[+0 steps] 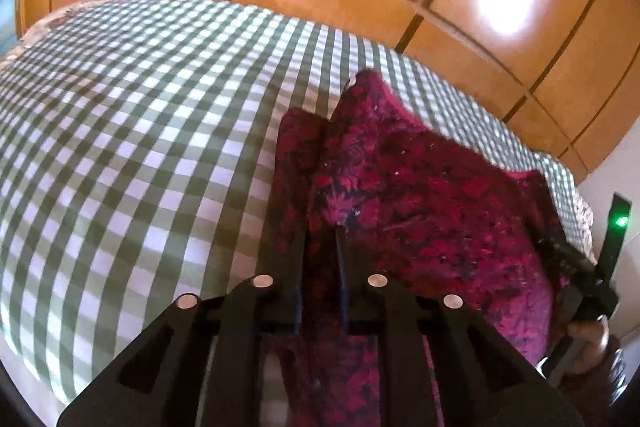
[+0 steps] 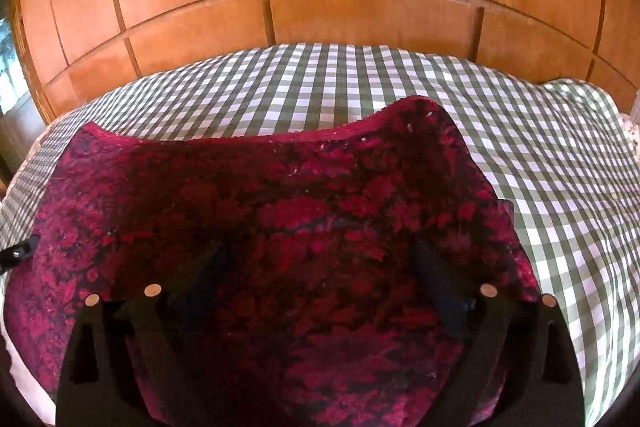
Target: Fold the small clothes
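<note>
1. My left gripper (image 1: 322, 227) has its jaws nearly together, pinching a fold of the magenta floral garment (image 1: 420, 187)
2. My right gripper (image 2: 320, 251) stands wide apart above the garment, gripping nothing
3. The garment lies on the green checked bedsheet (image 2: 540, 155)

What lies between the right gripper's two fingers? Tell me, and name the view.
In the right wrist view, only the red patterned garment lies between the fingers of the right gripper, whose jaws stand wide apart over it. The garment lies on the checked bedsheet.
</note>
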The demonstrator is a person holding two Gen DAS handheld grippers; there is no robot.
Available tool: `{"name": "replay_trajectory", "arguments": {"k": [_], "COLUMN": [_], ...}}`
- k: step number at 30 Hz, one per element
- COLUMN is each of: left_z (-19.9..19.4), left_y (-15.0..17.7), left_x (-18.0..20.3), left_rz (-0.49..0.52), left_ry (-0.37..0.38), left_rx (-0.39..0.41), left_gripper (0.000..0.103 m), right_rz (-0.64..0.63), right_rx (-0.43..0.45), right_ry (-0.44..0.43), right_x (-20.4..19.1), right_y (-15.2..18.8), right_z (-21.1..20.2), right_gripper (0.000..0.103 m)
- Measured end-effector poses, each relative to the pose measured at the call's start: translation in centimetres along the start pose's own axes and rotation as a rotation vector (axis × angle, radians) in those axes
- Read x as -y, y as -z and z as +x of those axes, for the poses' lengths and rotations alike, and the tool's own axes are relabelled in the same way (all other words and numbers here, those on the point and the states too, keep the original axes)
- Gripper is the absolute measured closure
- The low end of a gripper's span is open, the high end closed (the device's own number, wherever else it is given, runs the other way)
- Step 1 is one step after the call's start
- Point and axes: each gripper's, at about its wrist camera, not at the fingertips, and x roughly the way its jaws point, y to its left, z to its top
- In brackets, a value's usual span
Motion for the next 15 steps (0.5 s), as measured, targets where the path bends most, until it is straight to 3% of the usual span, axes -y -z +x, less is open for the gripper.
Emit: {"name": "replay_trajectory", "arguments": {"k": [4, 8, 10, 11, 12, 15], "left_z": [-2.2, -1.1, 0.5, 1.1, 1.7, 4.3], "left_y": [-2.6, -5.6, -6.6, -7.0, -7.2, -7.8], "left_x": [1.8, 3.6, 4.6, 4.9, 5.3, 5.8], "left_rz": [0.06, 0.105, 0.135, 0.145, 0.154, 0.175], "left_ry": [-0.06, -0.04, -0.035, -0.04, -0.042, -0.066], "left_rx": [0.102, 0.106, 0.089, 0.088, 0.091, 0.066], "left_gripper": [0.083, 0.083, 0.07, 0.053, 0.047, 0.047], "right_rz": [0.004, 0.004, 0.004, 0.004, 0.004, 0.004], "right_rx": [0.008, 0.01, 0.01, 0.009, 0.01, 0.01], "right_ry": [-0.001, 0.0, 0.0, 0.0, 0.0, -0.001], "right_x": [0.0, -0.1, 0.0, 0.0, 0.0, 0.0], "right_y": [0.1, 0.1, 0.1, 0.1, 0.1, 0.1], "right_z": [-0.1, -0.2, -0.2, -0.2, -0.2, -0.2], "right_gripper": [0.01, 0.01, 0.01, 0.01, 0.01, 0.01]}}
